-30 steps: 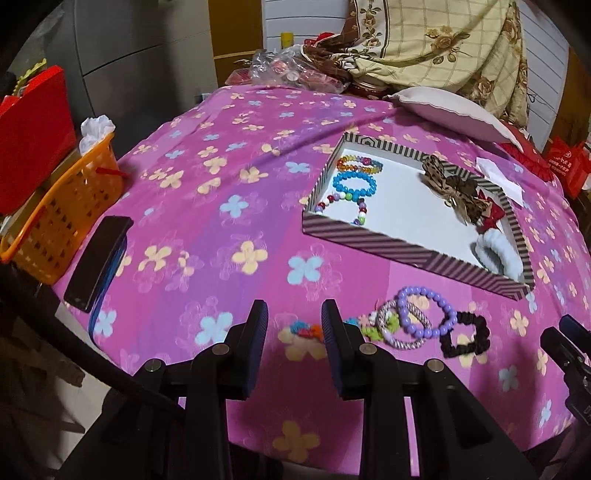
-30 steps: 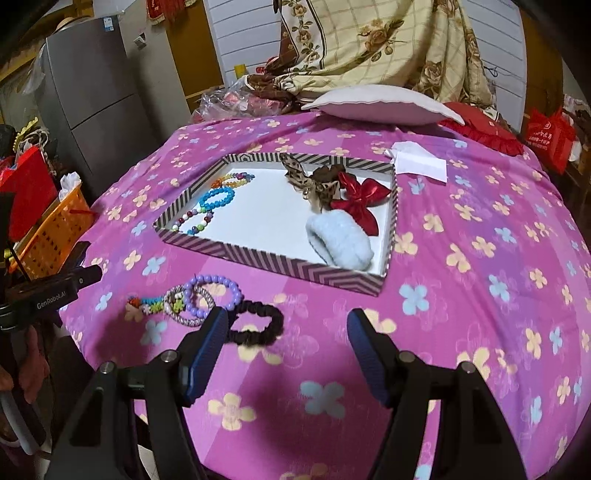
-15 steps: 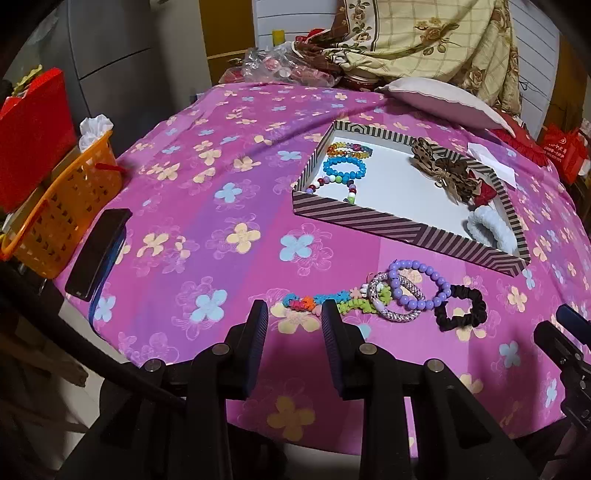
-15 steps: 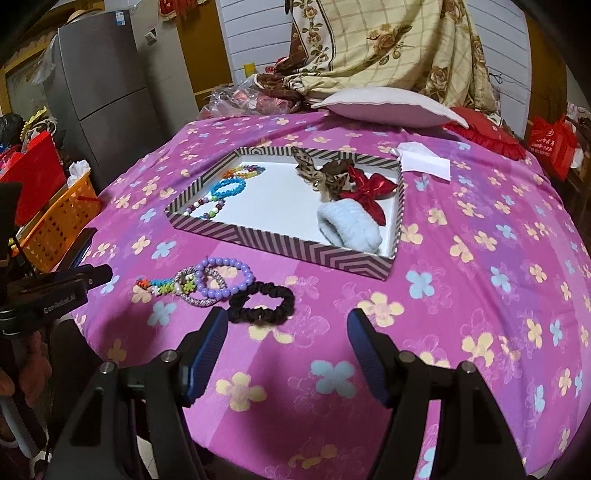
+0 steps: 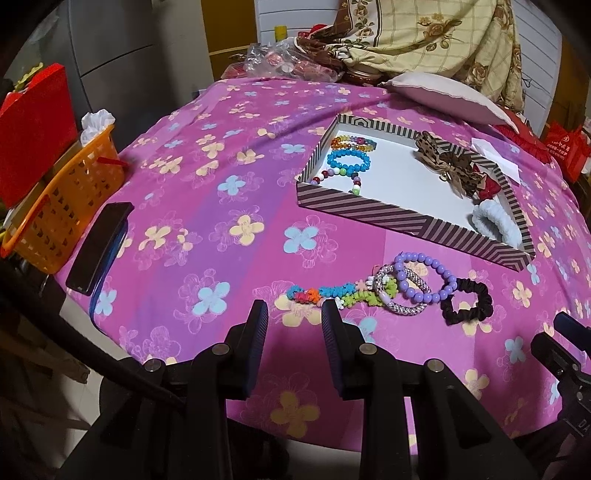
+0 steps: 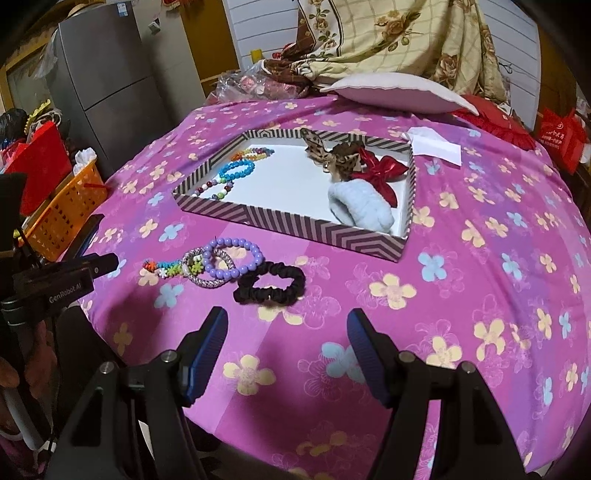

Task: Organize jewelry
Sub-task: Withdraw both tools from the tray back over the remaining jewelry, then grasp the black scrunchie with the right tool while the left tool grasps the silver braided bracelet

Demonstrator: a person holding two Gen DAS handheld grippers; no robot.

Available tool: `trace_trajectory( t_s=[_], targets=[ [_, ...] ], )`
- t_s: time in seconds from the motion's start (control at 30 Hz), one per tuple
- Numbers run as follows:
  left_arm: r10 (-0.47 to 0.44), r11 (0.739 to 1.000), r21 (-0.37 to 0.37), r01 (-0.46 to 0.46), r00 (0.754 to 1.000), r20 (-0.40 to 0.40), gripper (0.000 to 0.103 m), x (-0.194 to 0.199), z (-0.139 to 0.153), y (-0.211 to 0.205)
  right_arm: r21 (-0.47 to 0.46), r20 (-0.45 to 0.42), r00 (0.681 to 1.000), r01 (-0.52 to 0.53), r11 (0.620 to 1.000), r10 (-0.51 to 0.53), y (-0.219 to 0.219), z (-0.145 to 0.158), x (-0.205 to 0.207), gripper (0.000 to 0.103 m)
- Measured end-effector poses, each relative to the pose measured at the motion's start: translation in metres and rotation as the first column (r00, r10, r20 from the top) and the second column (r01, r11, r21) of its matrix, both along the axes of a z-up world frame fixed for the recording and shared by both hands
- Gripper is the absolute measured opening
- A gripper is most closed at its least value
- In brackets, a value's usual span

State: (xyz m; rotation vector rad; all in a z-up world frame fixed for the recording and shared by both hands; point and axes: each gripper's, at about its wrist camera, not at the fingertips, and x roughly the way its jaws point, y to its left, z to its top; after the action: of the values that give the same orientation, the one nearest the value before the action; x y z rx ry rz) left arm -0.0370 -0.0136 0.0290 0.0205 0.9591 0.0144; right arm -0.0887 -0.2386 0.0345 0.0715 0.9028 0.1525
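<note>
I see three bracelets [image 5: 347, 158] and hair pieces boxed in the tray [image 5: 410, 225], four pieces [image 6: 225, 266] left outside, my left gripper [image 5: 293, 325] narrowly parted, right gripper [image 6: 286, 341] wide, both empty.

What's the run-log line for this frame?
left gripper: open, empty | right gripper: open, empty | bracelets, scrunchie: on cloth, outside tray

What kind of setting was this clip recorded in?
Probably a lived-in home room: a flower-print cloth covers the work surface, a refrigerator stands behind, and a pillow and blanket are piled at the far end.
</note>
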Motion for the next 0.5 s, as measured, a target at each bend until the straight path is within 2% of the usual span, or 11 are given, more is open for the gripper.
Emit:
trace_trajectory(
  t_s=[0.17, 0.33, 0.5],
  targets=[
    [0.001, 1.0, -0.009, -0.001, 1.0, -0.011, 0.045, 0.002, -0.002, 0.003, -0.01, -0.012, 1.0, 0.002, 1.0, -0.002, 0.0, -0.003, 0.003, 0.07],
    [0.022, 0.998, -0.062, -0.024, 0.999, -0.037, 0.045, 0.006, -0.005, 0.015, -0.018, -0.02, 1.0, -0.004, 1.0, 0.004, 0.0, -0.008, 0.004, 0.07],
    [0.031, 0.988, -0.146, -0.044, 0.996, -0.086, 0.045, 0.014, -0.011, 0.028, -0.02, -0.031, 0.999, -0.03, 0.999, 0.03, 0.006, -0.016, 0.01, 0.07]
  ],
)
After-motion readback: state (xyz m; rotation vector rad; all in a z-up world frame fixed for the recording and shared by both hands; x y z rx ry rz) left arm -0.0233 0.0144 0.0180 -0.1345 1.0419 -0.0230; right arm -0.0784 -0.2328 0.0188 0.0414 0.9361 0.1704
